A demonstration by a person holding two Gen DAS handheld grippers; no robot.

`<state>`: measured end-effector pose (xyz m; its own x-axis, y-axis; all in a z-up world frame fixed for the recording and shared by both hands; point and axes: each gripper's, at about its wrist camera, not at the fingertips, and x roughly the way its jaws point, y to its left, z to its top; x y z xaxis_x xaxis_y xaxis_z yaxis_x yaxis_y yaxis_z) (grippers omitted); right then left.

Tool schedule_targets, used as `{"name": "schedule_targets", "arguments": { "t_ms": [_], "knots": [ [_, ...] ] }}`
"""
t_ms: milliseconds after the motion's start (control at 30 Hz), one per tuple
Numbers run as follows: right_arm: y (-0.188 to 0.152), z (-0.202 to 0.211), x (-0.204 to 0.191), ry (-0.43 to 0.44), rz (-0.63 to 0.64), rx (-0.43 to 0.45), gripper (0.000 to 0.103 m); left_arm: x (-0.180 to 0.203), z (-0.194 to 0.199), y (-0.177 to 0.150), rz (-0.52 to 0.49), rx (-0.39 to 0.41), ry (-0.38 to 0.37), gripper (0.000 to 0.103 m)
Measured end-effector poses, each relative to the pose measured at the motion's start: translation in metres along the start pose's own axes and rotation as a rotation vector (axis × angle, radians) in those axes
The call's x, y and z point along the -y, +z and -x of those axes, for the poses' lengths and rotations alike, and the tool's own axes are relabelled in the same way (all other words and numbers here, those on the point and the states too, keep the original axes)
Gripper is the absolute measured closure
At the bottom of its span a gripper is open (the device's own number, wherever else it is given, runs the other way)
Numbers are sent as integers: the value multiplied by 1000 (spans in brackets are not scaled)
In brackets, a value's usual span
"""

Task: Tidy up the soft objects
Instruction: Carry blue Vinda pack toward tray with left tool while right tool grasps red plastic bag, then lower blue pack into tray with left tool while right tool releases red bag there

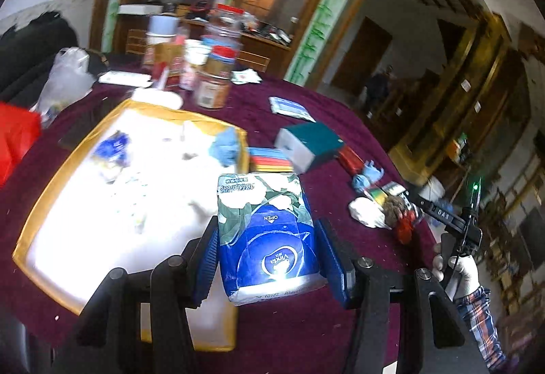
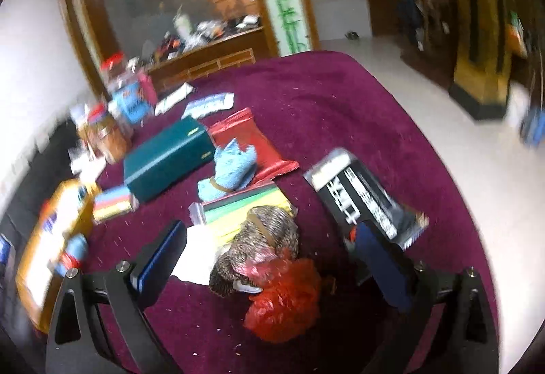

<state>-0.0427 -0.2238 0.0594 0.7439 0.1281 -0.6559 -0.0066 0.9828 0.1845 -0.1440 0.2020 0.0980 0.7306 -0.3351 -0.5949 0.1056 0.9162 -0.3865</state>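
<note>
Here the left gripper [image 1: 269,258] is clamped on a blue Vinda tissue pack [image 1: 267,234], at lower centre beside the yellow-rimmed box [image 1: 51,179]. The right gripper [image 2: 269,248] stands apart, with a brown speckled soft bundle [image 2: 262,248] and red mesh [image 2: 286,295] between its fingers at lower centre.

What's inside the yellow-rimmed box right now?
The yellow-rimmed box holds a light blue cloth at its far corner and a blue-and-white item. Glare washes out the rest.
</note>
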Motion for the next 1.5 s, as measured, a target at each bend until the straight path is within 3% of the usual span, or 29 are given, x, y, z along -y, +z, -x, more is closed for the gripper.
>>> {"name": "schedule_targets", "arguments": {
  "t_ms": [100, 167, 233, 333, 533, 733, 900, 1167, 1500],
  "knots": [
    [1, -3, -3, -41, 43, -71, 15, -15, 8, -4, 31, 12, 9, 45],
    [-7, -6, 1, -47, 52, -121, 27, -21, 12, -7, 37, 18, 13, 45],
    [-20, -12, 5, -59, 63, -173, 51, -26, 13, -8, 45, 16, 15, 45],
    [-35, -22, 10, -48, 42, -216, 67, -32, 12, -10, 61, 14, 8, 45],
    [-38, -2, 6, -34, 28, -176, 70, -44, 19, -12, 83, 20, 16, 45],
    [-32, 40, -20, 47, 59, -129, 70, -72, 25, -8, 105, 30, 106, 45],
    [-26, 45, -77, 194, 116, -149, 70, -94, 13, -8, 114, -32, 190, 45],
    [-30, 18, -207, 445, 248, -254, 70, -119, -18, -4, 125, -135, 274, 45],
    [-44, -14, -313, 495, 394, -359, 70, -147, -60, 25, 163, -192, 359, 44]
  ]
}}
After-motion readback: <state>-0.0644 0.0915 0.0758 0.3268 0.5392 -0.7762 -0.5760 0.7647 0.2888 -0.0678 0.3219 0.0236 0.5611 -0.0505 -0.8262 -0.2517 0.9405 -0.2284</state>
